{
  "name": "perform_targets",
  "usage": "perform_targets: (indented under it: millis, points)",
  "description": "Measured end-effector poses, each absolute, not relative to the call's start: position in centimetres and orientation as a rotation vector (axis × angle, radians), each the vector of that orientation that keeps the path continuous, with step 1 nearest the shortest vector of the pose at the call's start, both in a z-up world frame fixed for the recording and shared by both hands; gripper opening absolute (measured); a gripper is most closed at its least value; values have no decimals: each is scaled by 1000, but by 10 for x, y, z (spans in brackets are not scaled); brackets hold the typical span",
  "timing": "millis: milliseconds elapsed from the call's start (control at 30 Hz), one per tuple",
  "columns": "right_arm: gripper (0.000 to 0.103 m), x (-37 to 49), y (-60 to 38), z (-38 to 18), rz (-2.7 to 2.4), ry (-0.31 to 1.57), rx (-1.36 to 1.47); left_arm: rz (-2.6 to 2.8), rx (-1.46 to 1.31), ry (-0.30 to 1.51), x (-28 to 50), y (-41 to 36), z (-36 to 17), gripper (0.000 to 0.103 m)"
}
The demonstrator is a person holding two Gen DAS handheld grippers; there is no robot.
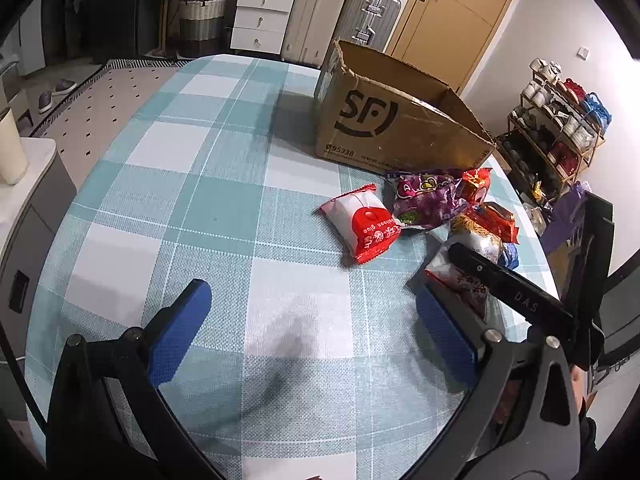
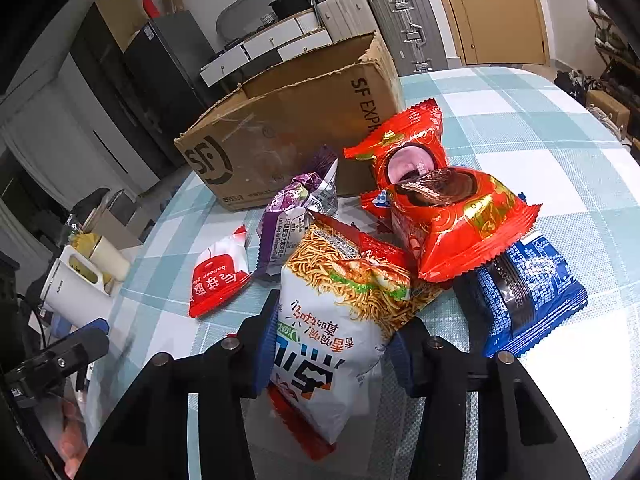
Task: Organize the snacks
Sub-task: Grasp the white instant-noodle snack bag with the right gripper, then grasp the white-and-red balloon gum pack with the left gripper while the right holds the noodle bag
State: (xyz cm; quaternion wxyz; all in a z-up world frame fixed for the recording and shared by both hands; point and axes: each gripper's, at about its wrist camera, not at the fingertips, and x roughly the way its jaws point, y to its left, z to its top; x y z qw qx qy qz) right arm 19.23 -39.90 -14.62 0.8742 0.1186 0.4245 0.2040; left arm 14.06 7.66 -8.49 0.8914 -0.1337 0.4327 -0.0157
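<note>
Fingers [image 2: 266, 344] of the right gripper [image 2: 332, 344] are clamped on the noodle snack bag [image 2: 340, 300], which lies on the checked tabletop [image 2: 540, 128] among other packets. Left gripper [image 1: 312, 320] hangs open over bare cloth, holding nothing. Judging by this, the pickup is in hand; next comes lifting the bag into the cardboard box [image 2: 280, 120] behind.
</note>
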Motion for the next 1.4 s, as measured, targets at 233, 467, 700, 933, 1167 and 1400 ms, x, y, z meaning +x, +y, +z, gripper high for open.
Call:
perform_targets:
  millis: [233,467,700,933,1167,1400]
  points:
    - [45,185,-407,-145,451,882,272,-27,-265,899,144,76,-85,102]
    - [44,175,-413,-143,487,874,296,-23,-244,923,151,71,-90,102]
    - [43,162,-424,-142,507,858,309,-21,-254,965,170,69,-99,102]
    - [43,149,-432,-128,548,815,319,-19,-223,991,198,59,-104,102]
    - [43,142,-443,-120,560,793,340,15,-208,1018,226,52,-111,102]
    - [43,145,-454,-123,554,791,383,26,-176,1045,249,40,-117,102]
